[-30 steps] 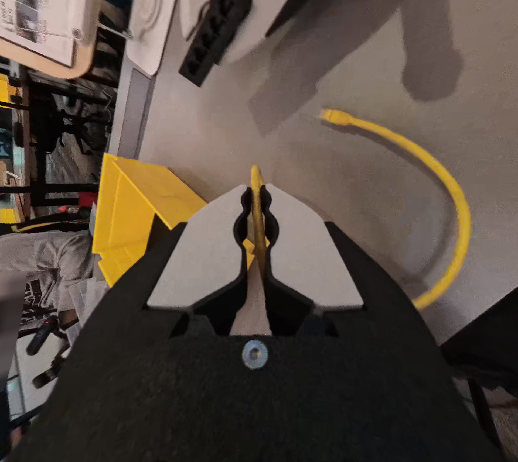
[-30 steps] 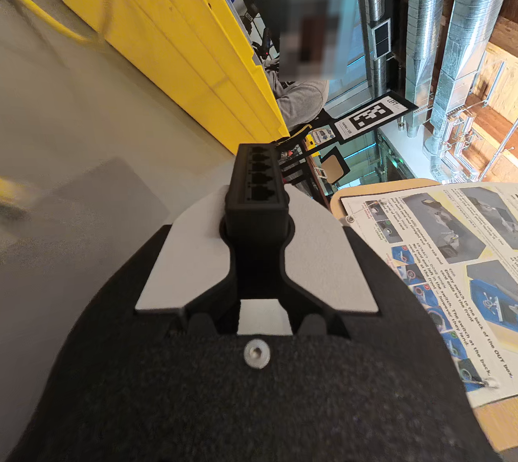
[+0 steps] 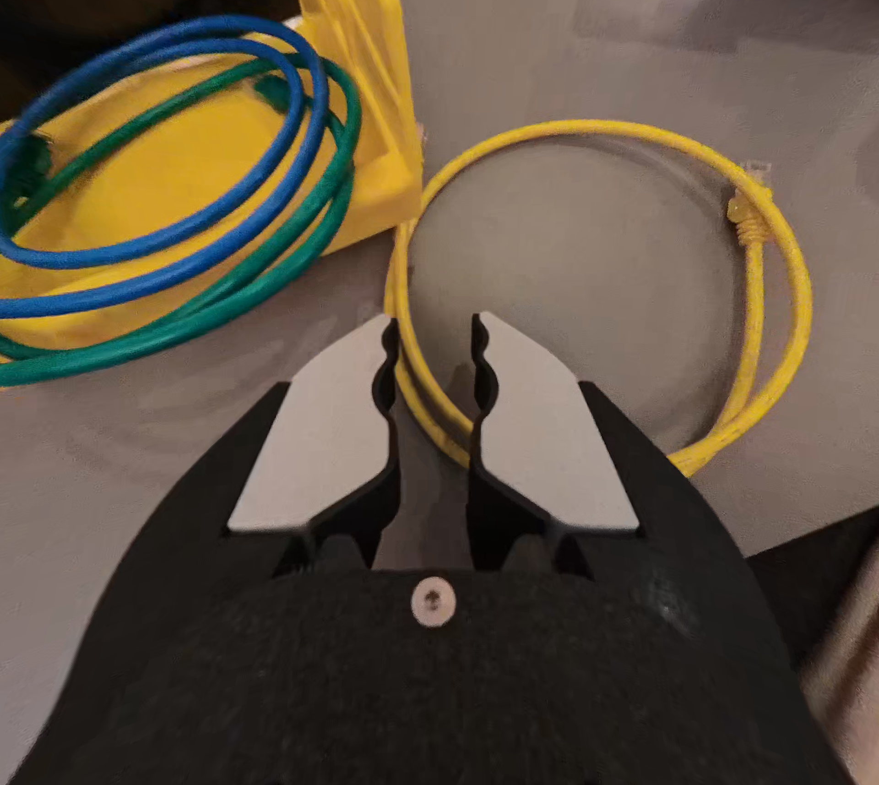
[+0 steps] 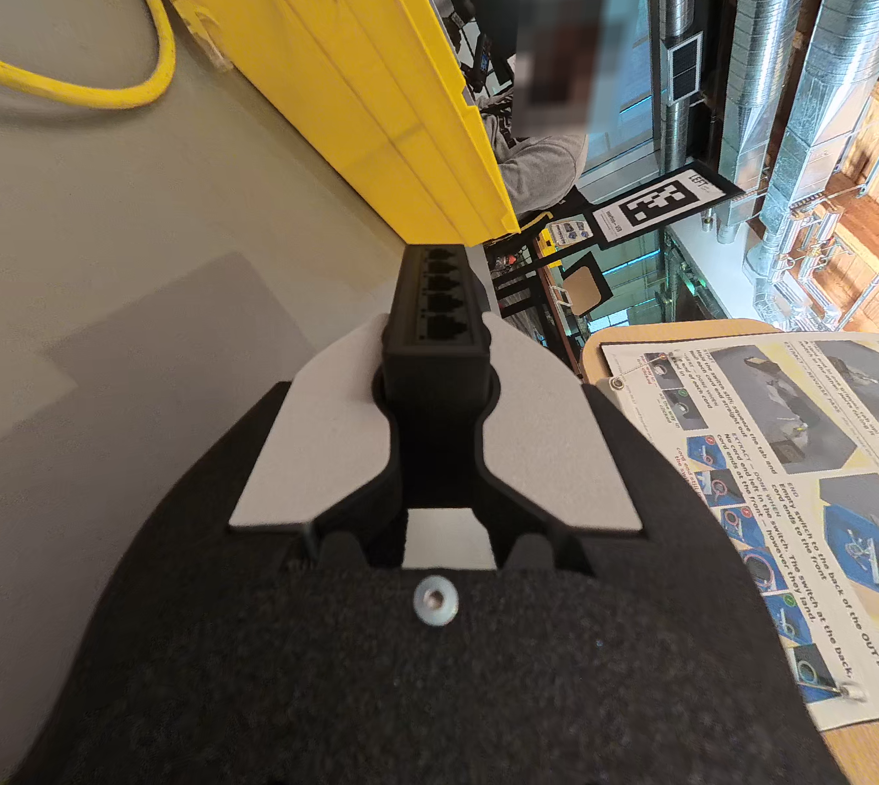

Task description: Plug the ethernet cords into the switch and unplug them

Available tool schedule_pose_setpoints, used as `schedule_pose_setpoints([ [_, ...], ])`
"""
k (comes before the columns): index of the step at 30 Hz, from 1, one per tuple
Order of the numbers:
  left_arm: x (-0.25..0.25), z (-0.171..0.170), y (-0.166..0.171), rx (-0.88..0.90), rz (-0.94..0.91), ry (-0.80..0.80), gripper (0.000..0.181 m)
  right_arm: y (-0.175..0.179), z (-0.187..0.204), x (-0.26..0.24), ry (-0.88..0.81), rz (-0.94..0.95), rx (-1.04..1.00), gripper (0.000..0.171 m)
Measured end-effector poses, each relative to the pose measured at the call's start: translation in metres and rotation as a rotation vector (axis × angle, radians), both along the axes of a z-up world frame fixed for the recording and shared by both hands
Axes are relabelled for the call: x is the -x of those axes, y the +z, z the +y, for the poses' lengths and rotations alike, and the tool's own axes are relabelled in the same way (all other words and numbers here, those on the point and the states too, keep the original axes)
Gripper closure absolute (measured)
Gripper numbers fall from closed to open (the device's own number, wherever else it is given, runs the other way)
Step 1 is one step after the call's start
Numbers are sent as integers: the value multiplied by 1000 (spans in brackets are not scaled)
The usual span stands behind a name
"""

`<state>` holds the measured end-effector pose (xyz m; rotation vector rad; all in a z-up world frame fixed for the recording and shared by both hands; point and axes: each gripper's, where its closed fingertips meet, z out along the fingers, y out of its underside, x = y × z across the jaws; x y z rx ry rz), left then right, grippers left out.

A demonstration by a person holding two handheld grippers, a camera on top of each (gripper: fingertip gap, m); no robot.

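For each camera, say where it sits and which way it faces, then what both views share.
Left wrist view: on the left gripper, looking down at the table; its open fingers straddle the coiled yellow cord.
Right wrist view: on the right gripper, facing along the table; its fingers clamp the black switch.
Shared: the yellow cord and the yellow bin.

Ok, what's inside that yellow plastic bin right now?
In the yellow plastic bin, a coiled blue ethernet cord and a coiled green ethernet cord spill over its open front. The bin's far end is dark, so anything there is hidden.
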<state>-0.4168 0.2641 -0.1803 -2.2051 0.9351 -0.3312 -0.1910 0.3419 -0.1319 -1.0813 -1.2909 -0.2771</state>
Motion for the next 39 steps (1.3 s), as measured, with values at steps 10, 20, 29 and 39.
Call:
schedule_pose_setpoints([
  [10, -42, -21, -19, 160, -113, -104, 152, -1, 1, 0, 2, -1, 9, 141],
  [20, -1, 8, -28, 55, 88, 77, 148, -3, 0, 1, 6, -9, 16, 141],
  [29, -68, -22, -28, 95, 38, -102, 145, -5, 0, 2, 4, -19, 19, 141],
  [39, -122, -40, 50, -69, -364, -440, 123, -7, -1, 3, 12, -20, 26, 141],
])
